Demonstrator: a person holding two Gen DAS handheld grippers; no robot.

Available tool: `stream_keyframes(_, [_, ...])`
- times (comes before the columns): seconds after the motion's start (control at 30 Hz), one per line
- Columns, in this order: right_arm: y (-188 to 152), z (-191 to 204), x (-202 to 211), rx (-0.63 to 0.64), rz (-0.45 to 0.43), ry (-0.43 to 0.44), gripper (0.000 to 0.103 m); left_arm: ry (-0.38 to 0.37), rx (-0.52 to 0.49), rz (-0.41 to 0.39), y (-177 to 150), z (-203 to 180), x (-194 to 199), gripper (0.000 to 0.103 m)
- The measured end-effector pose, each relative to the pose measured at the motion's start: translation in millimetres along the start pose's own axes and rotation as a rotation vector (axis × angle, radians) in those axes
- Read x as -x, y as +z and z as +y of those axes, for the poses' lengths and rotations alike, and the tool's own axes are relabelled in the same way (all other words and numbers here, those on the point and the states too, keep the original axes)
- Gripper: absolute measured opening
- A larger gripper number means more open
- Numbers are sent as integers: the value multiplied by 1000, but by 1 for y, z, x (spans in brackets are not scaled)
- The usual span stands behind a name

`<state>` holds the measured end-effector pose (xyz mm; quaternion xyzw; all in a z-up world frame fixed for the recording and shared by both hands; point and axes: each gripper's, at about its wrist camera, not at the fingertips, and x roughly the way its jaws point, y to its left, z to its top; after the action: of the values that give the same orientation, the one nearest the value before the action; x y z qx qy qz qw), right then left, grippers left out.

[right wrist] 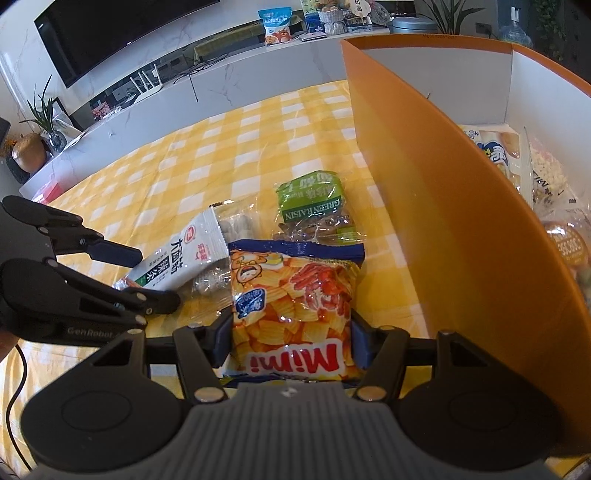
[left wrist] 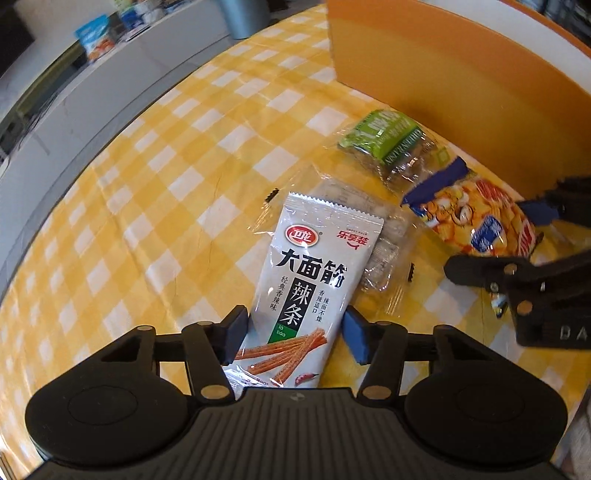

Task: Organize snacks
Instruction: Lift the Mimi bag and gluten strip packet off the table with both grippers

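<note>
My left gripper (left wrist: pixel 293 334) is shut on the lower end of a white latiao spicy-strip pack (left wrist: pixel 306 280), which lies on the yellow checked tablecloth; it also shows in the right wrist view (right wrist: pixel 177 258). My right gripper (right wrist: pixel 290 341) is shut on an orange Mimi chips bag (right wrist: pixel 291 302), seen in the left wrist view (left wrist: pixel 476 218) at right. A green raisin pack (right wrist: pixel 314 210) and a clear pack of grey sweets (right wrist: pixel 236 225) lie just beyond them.
A tall orange box (right wrist: pixel 443 206) stands at the right, with several snack packs (right wrist: pixel 532 177) inside it. The yellow checked tablecloth (left wrist: pixel 166 177) stretches to the left. A white counter (right wrist: pixel 229 70) with a blue snack bag (right wrist: pixel 277 26) lies behind.
</note>
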<state>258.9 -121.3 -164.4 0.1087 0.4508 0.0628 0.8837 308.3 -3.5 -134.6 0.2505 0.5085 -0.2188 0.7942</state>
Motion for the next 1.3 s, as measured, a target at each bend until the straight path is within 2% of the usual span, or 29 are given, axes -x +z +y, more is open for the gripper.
stream_keyframes(0.1, [0,1,-1,11,-3,-6,61,2,97,29,1,3,0,61])
stream_keyframes(0.2, [-1,1,-1,6,-6,-7,60,0,149,70,0,2,2,60])
stream_keyframes(0.33, [-2,3,-1,23,-10,-15,60,50,218,124,-6,-8,5,60])
stream_keyframes(0.47, [-6,9,1,67,4,-49,59,84,358,164,-15,-11,9,59])
stream_keyframes(0.63, [-15,4,13,67,40,-42,59,152,569,116,-31,-15,15,59])
stream_keyframes(0.73, [-26,7,20,121,53,-65,60,172,625,65,-40,-26,21,59])
stream_keyframes(0.83, [-37,17,23,194,58,-93,62,187,667,17,-50,-36,26,59])
stream_keyframes(0.93, [-42,26,21,234,56,-110,71,200,688,-19,-58,-41,29,59])
stream_keyframes(1.0, [-43,30,18,254,58,-110,80,207,670,-35,-60,-44,30,59])
stream_keyframes(1.13, [-44,32,13,268,46,-101,84,213,600,-49,-62,-49,28,59])
stream_keyframes(1.3, [-42,31,9,247,30,-110,88,170,618,-94,-69,-41,25,63])
